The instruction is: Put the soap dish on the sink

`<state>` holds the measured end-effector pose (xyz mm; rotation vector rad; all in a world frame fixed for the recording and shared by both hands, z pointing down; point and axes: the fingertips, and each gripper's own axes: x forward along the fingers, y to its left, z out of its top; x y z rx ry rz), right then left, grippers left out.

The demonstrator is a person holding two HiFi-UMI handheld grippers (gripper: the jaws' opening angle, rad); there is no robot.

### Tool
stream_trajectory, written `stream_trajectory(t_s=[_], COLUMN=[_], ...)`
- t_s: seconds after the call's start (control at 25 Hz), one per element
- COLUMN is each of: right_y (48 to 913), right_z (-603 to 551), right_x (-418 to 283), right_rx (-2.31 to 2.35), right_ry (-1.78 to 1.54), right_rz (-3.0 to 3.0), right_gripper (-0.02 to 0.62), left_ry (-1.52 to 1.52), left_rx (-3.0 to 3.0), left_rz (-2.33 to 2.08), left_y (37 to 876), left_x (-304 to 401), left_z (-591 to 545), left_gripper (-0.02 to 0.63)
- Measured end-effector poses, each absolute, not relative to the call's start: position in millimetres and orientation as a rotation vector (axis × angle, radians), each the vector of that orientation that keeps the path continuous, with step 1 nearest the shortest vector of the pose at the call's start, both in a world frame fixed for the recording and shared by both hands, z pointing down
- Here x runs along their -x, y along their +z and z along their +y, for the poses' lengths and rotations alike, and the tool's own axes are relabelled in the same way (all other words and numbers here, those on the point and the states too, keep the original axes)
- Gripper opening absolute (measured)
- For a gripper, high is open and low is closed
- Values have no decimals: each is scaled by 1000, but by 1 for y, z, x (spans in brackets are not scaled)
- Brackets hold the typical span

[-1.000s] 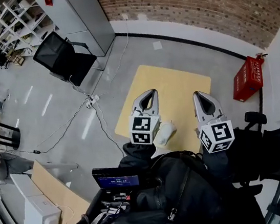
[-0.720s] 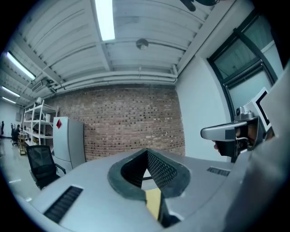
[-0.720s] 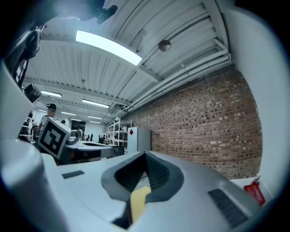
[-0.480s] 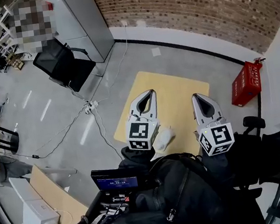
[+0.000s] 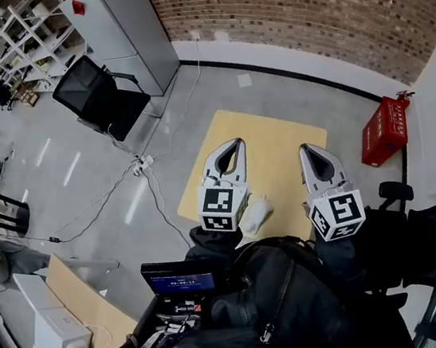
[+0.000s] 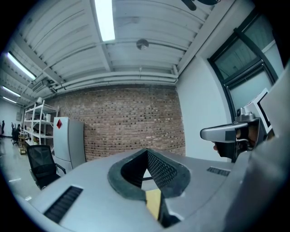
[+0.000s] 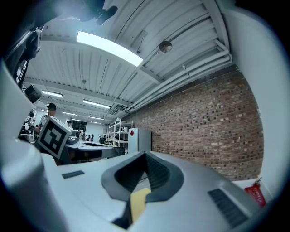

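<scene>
While little has changed, left gripper (image 5: 234,143) and right gripper (image 5: 308,148) stay closed, empty.

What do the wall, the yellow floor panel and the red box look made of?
Wall: bare brick, matte, with mortar lines showing. Yellow floor panel: probably plywood or a similar board, a flat pale matte sheet with square corners. Red box: bright red with a gridded side; plastic or painted metal, cannot tell which.

The head view looks steeply down at the floor (image 5: 81,172), with the left gripper (image 5: 233,143) and right gripper (image 5: 309,148) close below centre. Each gripper view looks level along its jaws toward the brick wall (image 5: 299,5), shared by all three.
</scene>
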<state>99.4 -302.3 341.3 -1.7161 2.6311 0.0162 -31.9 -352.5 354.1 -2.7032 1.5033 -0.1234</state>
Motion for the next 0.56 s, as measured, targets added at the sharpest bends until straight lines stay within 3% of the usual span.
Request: stream_trajectory(t_s=[0.56], right_y=[344], right_z=[-304], right_x=[-109], right_rx=[1733], right_ry=[0], right_rz=[2624], right_gripper=[5], left_ry=[-110], left_rx=[2726], left_rz=[1502], left_y=[356], left_x=[27], left_z=[-353], left_gripper=[2])
